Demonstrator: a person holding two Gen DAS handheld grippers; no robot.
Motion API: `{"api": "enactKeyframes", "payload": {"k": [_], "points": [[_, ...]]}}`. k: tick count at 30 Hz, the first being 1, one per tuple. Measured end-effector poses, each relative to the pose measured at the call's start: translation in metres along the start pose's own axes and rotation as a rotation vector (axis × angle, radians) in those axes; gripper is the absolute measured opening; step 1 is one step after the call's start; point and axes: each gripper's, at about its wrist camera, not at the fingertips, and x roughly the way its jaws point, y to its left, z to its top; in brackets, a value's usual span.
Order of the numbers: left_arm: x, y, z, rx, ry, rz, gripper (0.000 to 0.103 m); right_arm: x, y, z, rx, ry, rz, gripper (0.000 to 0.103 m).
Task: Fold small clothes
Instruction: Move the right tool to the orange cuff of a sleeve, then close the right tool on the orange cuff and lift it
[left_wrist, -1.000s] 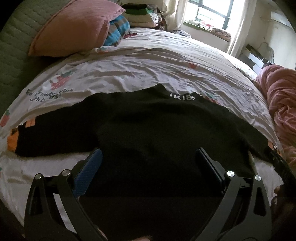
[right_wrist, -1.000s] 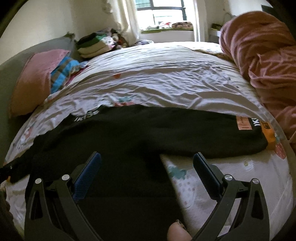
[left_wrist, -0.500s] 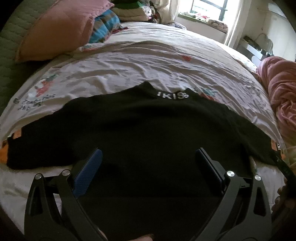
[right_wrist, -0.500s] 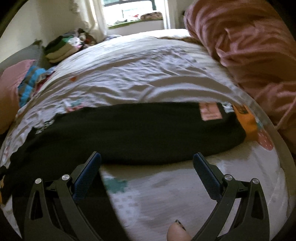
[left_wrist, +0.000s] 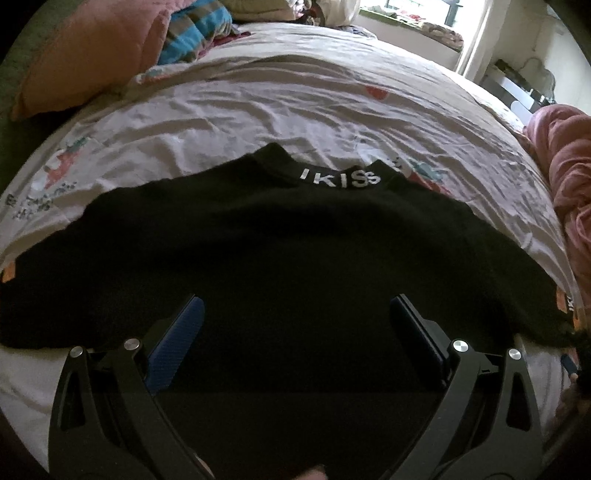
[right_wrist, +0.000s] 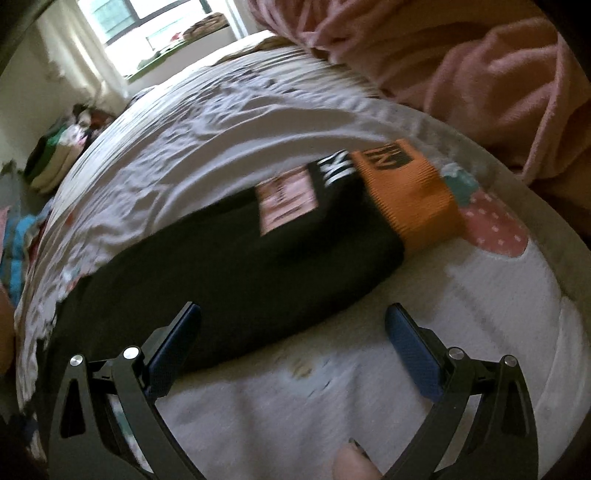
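Observation:
A black sweater (left_wrist: 295, 251) lies flat on the bed, back up, with white letters on its collar (left_wrist: 340, 179) and both sleeves spread out. My left gripper (left_wrist: 295, 314) is open and empty, just above the sweater's body. In the right wrist view the sweater's right sleeve (right_wrist: 240, 269) runs to an orange cuff (right_wrist: 410, 199) with a pink patch (right_wrist: 288, 199) beside it. My right gripper (right_wrist: 291, 321) is open and empty, above the sleeve's near edge and the sheet.
The bed has a pale printed sheet (left_wrist: 295, 103). A pink pillow (left_wrist: 92, 48) and a striped cloth (left_wrist: 195, 33) lie at the head. A pink blanket (right_wrist: 461, 66) is heaped along the right side. Folded clothes (right_wrist: 55, 155) are stacked near the window.
My right gripper has swung right along the sleeve toward the orange cuff. My left gripper has moved forward over the sweater's body. Both stayed open.

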Motion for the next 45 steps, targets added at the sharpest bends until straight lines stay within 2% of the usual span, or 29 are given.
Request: {"api": "enactKeyframes", "payload": {"k": [3,6,9,11,13,15,16,24,31,39,45], "points": [[0.012,0.001,0.002,-0.009,0.01,0.001,0.094,0.01,-0.01,0.012,0.05,0.002,0.018,0.099],[0.02,0.003,0.004,-0.015,-0.007,0.032,0.094,0.016,-0.013,0.024,0.065,-0.02,0.009,0.099],[0.027,0.007,0.005,-0.02,-0.007,0.023,0.094,0.023,-0.018,0.034,0.095,-0.057,0.039,0.098],[0.029,0.007,0.005,-0.004,-0.008,0.028,0.094,0.026,-0.018,0.039,0.094,-0.076,0.053,0.081],[0.029,0.005,0.004,0.023,-0.014,0.02,0.094,0.025,-0.018,0.043,0.082,-0.097,0.058,0.045],[0.028,0.006,0.004,0.035,-0.021,0.001,0.094,0.025,-0.018,0.045,0.08,-0.103,0.1,0.026],[0.027,0.006,0.004,0.036,-0.021,-0.011,0.094,0.024,-0.017,0.046,0.077,-0.106,0.131,0.021],[0.004,0.026,0.005,-0.022,-0.044,-0.117,0.094,-0.027,0.03,0.039,-0.078,-0.224,0.221,0.018],[-0.023,0.039,0.006,-0.034,-0.086,-0.163,0.094,-0.071,0.079,0.034,-0.175,-0.279,0.306,0.018],[-0.038,0.061,0.01,-0.094,-0.1,-0.228,0.094,-0.106,0.129,0.013,-0.262,-0.291,0.402,0.018],[-0.048,0.076,0.012,-0.139,-0.1,-0.314,0.094,-0.117,0.173,-0.012,-0.344,-0.262,0.455,0.018]]}}
